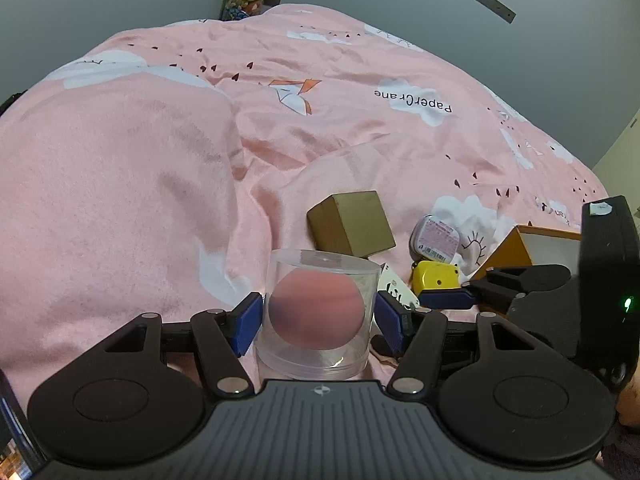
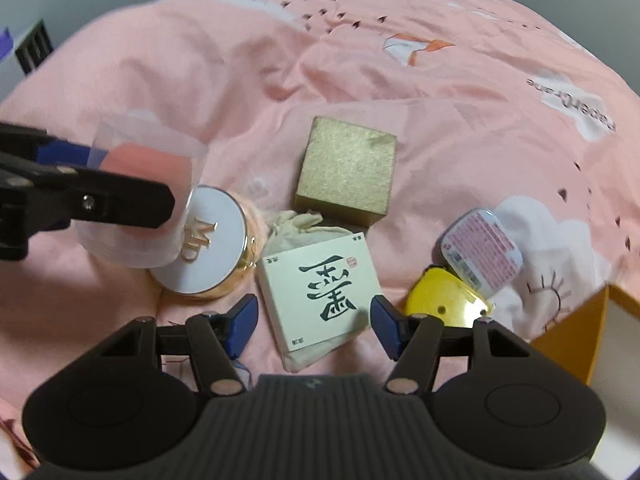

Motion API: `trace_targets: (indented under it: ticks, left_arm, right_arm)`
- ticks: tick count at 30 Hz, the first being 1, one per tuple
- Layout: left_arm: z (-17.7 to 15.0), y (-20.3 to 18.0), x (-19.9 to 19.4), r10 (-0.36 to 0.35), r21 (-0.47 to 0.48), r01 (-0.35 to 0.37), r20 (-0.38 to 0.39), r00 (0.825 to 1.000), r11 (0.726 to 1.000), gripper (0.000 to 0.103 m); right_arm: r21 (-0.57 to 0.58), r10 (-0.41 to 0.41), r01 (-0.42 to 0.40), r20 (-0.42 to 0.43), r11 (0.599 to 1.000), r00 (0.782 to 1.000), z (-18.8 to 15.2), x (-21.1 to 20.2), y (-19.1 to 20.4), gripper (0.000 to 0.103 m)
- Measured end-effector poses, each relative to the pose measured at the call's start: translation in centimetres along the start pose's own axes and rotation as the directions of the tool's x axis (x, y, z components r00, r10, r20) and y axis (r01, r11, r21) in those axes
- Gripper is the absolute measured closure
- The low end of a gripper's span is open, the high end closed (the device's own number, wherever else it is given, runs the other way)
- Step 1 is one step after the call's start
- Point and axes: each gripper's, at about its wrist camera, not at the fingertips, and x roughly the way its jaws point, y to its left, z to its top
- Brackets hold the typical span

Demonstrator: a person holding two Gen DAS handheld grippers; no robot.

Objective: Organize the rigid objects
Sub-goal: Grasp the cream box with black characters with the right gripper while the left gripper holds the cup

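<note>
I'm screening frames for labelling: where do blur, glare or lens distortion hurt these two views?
Left wrist view: fisheye bends the pink bedspread; the clear plastic cylinder holding a pink ball sits too close and looks soft. Right wrist view: that cylinder is smeared, and the edges are blurred. No strong glare in either.

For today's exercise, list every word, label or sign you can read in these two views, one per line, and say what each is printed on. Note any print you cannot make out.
"PaperCrane": on the pink bedspread, upside down.
"MD", gold letters: on the round white compact.
One large brush-written Chinese character, which I cannot identify: on the white square box.
Fine print and barcode: on the small pink tin, too small to read.
</note>
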Motion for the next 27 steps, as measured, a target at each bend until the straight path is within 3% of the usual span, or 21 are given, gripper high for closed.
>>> trace_targets:
  ticks: [7,12,14,19,27]
  left_arm:
    - [0.2,0.4,1.1,0.005,-0.006,-0.005,-0.005,1.000,1.000,0.033]
    - [0.5,1.0,1.2,0.002,-0.033,-0.002,-0.002,1.000,0.999,0.033]
    - [0.4,1.0,1.1,0.002,-0.033,-0.002,0.000,1.000,0.999,0.033]
    - [0.3,0.6,0.8,-0.003,-0.034,0.003,0.006,1.000,0.999,0.033]
    - [0.1,-1.1,-0.5,-0.021,-0.008,0.022,0.033,0.999,1.000,0.033]
  right_arm:
    - [-0.133,-0.079,0.074,-0.033,0.988,0.996,0.3,2.2,2.4,0.038]
    - [-0.153,-0.125,0.121,-0.019,0.981,0.992,0.7,3.4,2.6,0.037]
    - [-0.144,-0.132,0.128,-0.015,0.981,0.991,0.9,3.4,2.3,0.041]
    - [-0.115,-0.117,0.119,0.021,0.986,0.993,1.1,1.2,1.8,0.063]
    - [0.015,-0.113,0.112,0.077,0.994,0.991,-0.1,-2.7,-0.1,0.075]
